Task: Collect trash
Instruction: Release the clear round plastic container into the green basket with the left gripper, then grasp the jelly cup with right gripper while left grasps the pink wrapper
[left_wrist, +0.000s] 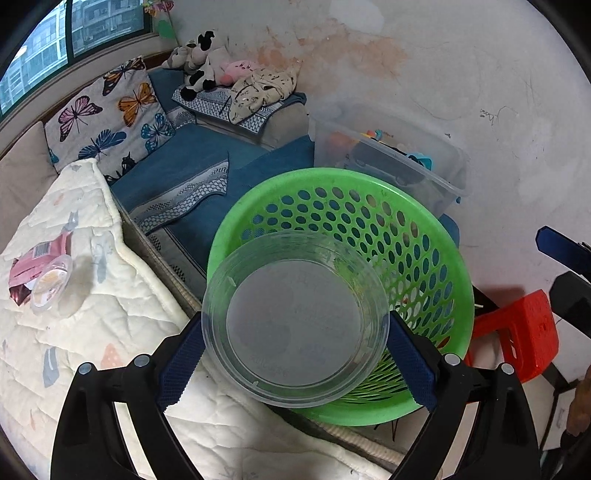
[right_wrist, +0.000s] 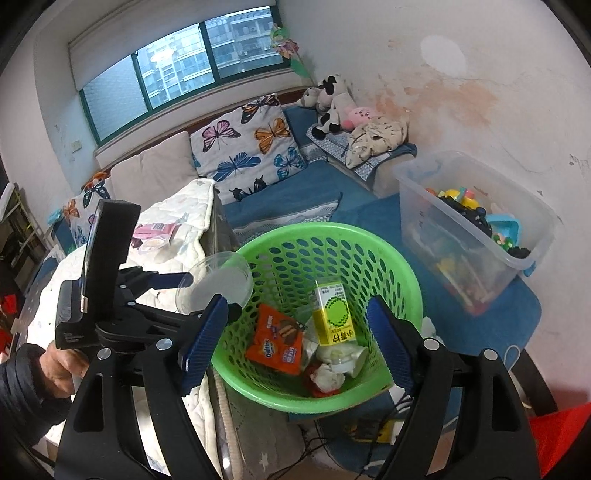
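Clear round plastic bowl (left_wrist: 295, 325), perforated green basket (left_wrist: 436, 236)

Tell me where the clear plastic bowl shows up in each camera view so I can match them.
Left wrist view: the clear plastic bowl fills the lower centre, clamped in the left gripper, over the near rim of the green basket.
Right wrist view: the bowl sits left of centre, at the basket's left rim.
Shared landmark: the green basket.

Green perforated basket (right_wrist: 402, 280), orange wrapper (right_wrist: 275, 341), seemingly butterfly-patterned pillow (right_wrist: 251, 144).
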